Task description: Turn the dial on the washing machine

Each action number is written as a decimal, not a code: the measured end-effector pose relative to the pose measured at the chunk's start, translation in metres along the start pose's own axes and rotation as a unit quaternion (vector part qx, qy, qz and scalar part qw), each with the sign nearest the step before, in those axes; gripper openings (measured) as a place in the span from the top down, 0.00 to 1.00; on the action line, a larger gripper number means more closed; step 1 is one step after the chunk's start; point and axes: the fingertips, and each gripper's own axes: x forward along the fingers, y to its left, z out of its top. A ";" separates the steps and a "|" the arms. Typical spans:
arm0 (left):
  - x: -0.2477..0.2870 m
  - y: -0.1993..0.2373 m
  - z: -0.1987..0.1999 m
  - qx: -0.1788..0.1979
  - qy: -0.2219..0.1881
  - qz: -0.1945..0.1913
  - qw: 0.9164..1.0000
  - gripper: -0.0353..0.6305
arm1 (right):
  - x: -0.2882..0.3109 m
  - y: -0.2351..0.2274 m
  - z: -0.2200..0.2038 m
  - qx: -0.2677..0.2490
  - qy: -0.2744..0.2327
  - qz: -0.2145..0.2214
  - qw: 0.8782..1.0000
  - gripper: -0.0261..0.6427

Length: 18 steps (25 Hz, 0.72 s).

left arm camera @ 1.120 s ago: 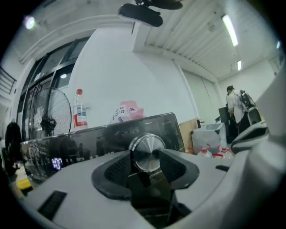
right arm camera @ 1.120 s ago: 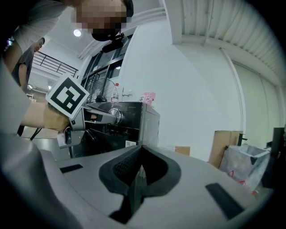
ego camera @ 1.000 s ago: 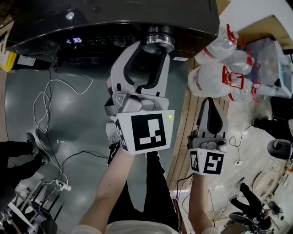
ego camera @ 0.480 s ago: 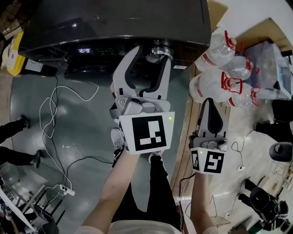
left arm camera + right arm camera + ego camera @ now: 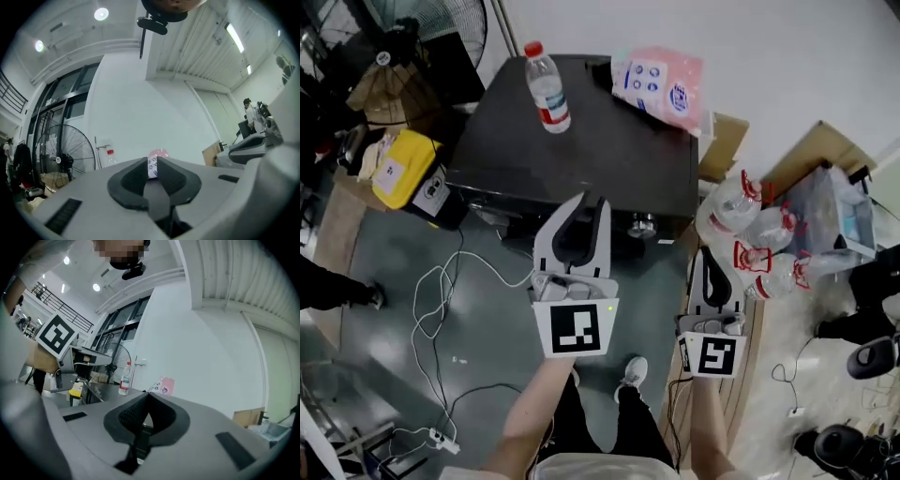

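The dark washing machine (image 5: 581, 141) stands ahead, its top seen from above. Its silver dial (image 5: 642, 225) sits on the front panel, right of centre. My left gripper (image 5: 589, 202) hovers in front of the panel, left of the dial and clear of it. Its jaws have just been closing and now stand open by a narrow gap with nothing between them; in the left gripper view (image 5: 152, 166) the pink bag shows through the gap. My right gripper (image 5: 713, 255) is shut and empty, off the machine's right corner, its tips meeting in the right gripper view (image 5: 149, 397).
A water bottle (image 5: 548, 89) and a pink bag (image 5: 661, 80) rest on the machine's top. Large water jugs (image 5: 750, 239) crowd the floor to its right. A yellow box (image 5: 398, 169) sits at the left, white cables (image 5: 441, 291) trail over the floor, and a fan (image 5: 61, 152) stands behind.
Both grippers have risen and drawn back from the dial, which the left jaws had framed. The left jaws have narrowed. The machine's top has come into sight.
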 end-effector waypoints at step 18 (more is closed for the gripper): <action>-0.135 0.019 0.054 -0.106 0.034 0.068 0.992 0.95 | -0.086 0.018 0.127 0.012 -0.017 0.042 0.999 0.95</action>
